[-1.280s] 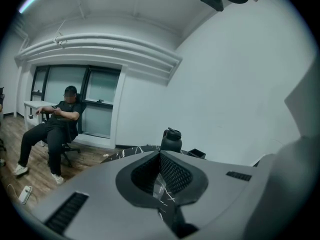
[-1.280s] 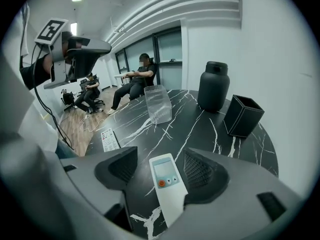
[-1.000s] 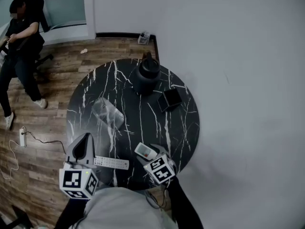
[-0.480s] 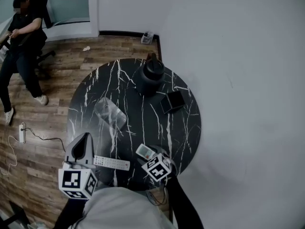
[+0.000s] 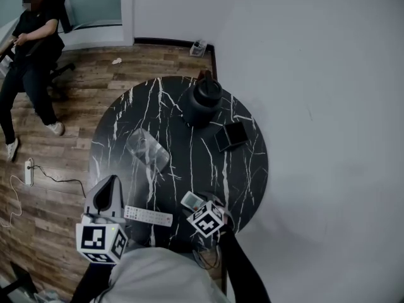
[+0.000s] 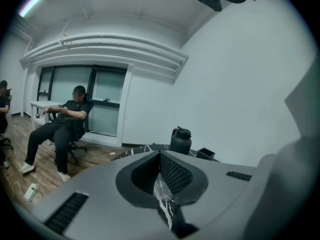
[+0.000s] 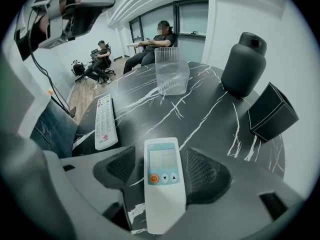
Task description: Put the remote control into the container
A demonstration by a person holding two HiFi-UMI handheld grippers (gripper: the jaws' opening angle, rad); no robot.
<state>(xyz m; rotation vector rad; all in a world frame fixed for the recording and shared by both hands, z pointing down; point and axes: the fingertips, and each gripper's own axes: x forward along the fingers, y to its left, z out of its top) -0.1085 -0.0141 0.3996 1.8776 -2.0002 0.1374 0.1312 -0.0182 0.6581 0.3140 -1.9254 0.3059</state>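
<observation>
Okay, right gripper (image 7: 162, 173): jaws apart, straddling the small white remote (image 7: 164, 181), which lies flat on the surface (image 5: 189, 163) at the lower centre of the right gripper view. There is a clear gap at the left pad; the right pad sits just beside the remote's edge (no squeeze visible). The remote's screen and orange button face up.

Left gripper (image 6: 160, 166): jaws together, nothing between them, held at the lower left of the head view off the surface's edge.

The long white remote (image 7: 105, 121) lies left of the small one, apart from it, near the surface's lower edge. The clear container (image 7: 171, 76) stands upright and empty at upper centre of the right gripper view, well apart from both remotes. A black bottle (image 7: 243, 64) stands at upper right, a black box (image 7: 272, 113) below it at right. The surface is round black marble with white veins. A person (image 5: 31, 43) sits at the upper left of the head view, on the wooden floor (image 5: 69, 144).
</observation>
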